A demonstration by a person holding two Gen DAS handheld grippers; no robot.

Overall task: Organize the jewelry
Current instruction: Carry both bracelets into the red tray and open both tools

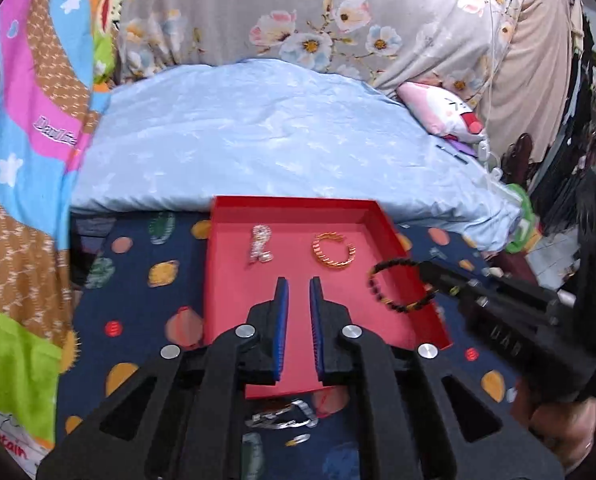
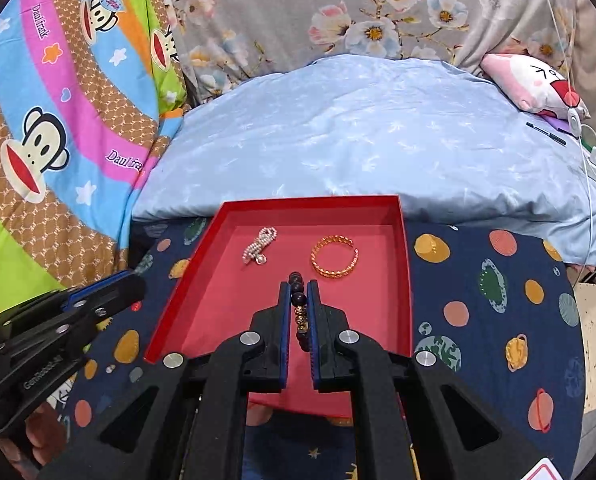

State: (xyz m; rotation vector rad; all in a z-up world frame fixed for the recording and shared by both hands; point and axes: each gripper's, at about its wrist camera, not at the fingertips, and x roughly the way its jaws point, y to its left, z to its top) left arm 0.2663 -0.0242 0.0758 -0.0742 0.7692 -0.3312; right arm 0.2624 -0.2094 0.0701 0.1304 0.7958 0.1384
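Observation:
A red tray (image 1: 293, 201) (image 2: 314, 200) lies on a navy planet-print cloth (image 2: 478, 300). Inside it are a pearl piece (image 1: 259, 245) (image 2: 259, 246) and a gold bangle (image 1: 334, 251) (image 2: 334, 259). My right gripper (image 2: 299, 285) (image 1: 428, 271) is shut on a black bead bracelet (image 2: 300, 300) (image 1: 402, 308), which hangs over the tray's right side. Above the tray's near half, my left gripper (image 1: 299, 282) (image 2: 129, 282) has its blue pads a narrow gap apart with nothing between them. A silver chain bracelet (image 1: 285, 420) lies on the cloth just before the tray, partly hidden under the left gripper.
A light blue pillow (image 1: 277, 132) (image 2: 358, 128) rises right behind the tray. A pink plush cushion (image 2: 538, 84) and a white cable (image 2: 588, 168) are at the far right. Colourful cartoon bedding (image 2: 57, 120) fills the left. A small silver piece (image 1: 299, 439) lies near the chain.

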